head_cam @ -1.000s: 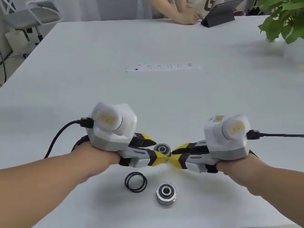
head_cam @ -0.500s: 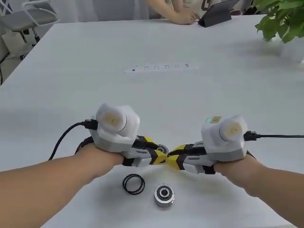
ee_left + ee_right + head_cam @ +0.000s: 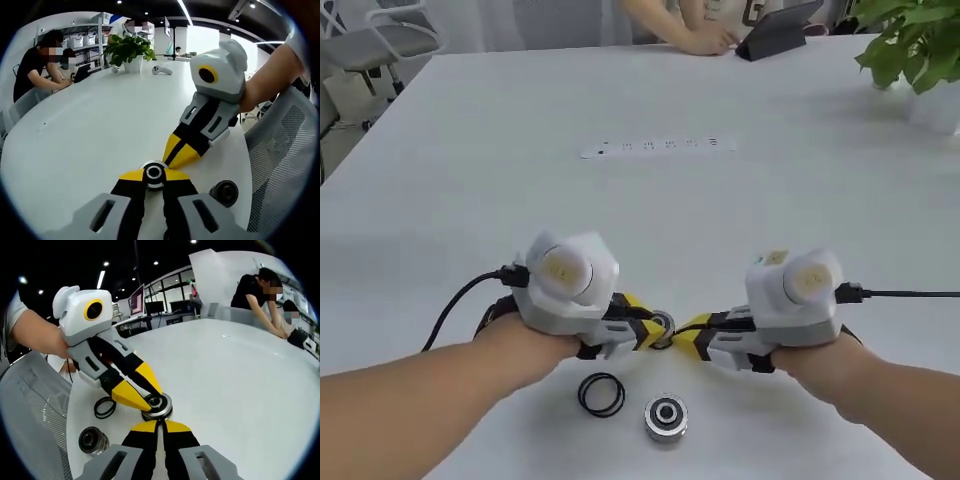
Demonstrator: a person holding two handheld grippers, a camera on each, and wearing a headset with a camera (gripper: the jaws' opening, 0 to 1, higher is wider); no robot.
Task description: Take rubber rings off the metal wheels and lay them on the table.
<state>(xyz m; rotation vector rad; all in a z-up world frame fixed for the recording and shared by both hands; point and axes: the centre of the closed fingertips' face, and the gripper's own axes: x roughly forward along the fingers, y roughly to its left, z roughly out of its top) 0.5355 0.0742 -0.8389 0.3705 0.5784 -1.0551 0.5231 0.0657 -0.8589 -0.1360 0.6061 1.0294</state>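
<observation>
Counter, white.
Near: loose black rubber rings lying flat just left of second metal wheel.
Beyond: held wheel, silver with a dark centre, clamped in left gripper. Right gripper pinched closed at its rim, partly hiding it.
Far: power strip, plant.

The right hand-held gripper has drawn back a little from the left hand-held gripper; their yellow tips overlapped below the metal wheel a second ago and now only meet at it
</observation>
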